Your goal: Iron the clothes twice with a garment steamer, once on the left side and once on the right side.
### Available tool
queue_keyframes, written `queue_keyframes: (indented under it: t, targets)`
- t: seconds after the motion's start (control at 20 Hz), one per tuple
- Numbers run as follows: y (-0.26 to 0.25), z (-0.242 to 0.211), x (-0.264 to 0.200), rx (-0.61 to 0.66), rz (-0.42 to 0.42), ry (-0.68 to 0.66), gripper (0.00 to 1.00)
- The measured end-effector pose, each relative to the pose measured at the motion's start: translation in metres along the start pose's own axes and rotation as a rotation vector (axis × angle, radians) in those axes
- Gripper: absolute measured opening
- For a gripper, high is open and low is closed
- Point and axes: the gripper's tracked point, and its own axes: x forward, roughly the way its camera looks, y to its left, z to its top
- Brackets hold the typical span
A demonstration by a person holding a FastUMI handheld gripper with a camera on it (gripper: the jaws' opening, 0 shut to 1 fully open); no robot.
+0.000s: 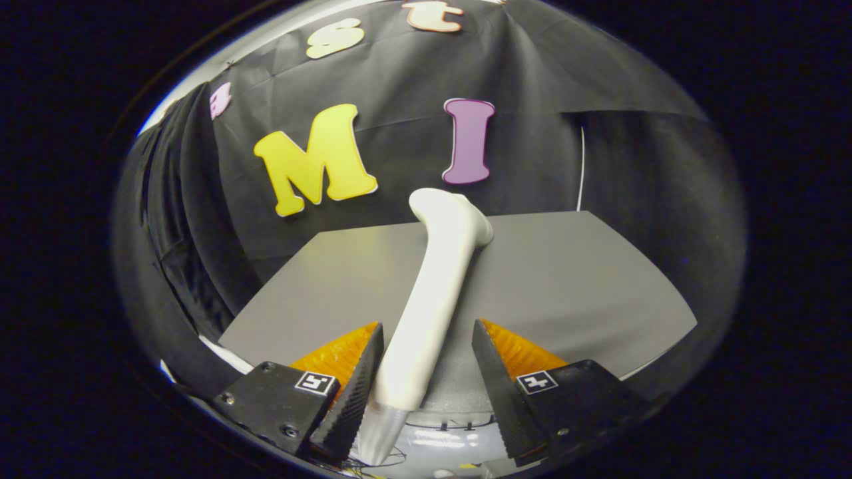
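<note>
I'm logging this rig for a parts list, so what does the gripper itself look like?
The gripper has two wedge-shaped fingers with ribbed inner faces. Each sits on a blocky mount carrying a small square black-and-white marker; one mount shows two screw heads. The fingers stand apart on either side of the white steamer.

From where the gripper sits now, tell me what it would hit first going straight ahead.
The steamer: its handle already lies between the open fingers, near one and apart from the other. Beyond it, probably the grey table, then the booth's black wall; depth is unclear.
</note>
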Motion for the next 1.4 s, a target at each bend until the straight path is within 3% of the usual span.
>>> queue_keyframes:
  t: [0.15,0.3,0.55,0.75,1.1,1.4]
  targets:
    - [0.006,0.003,0.003,-0.034,-0.032,0.002,0.70]
    - [0.009,0.000,0.002,-0.088,-0.072,-0.015,0.66]
    - [0.009,-0.001,0.002,-0.042,-0.121,-0.025,0.55]
    - [0.010,0.001,0.001,-0.013,-0.143,-0.038,0.40]
    - [0.010,0.009,-0.011,0.084,-0.154,-0.079,0.33]
    - [0.030,0.036,-0.063,0.099,-0.149,-0.180,0.33]
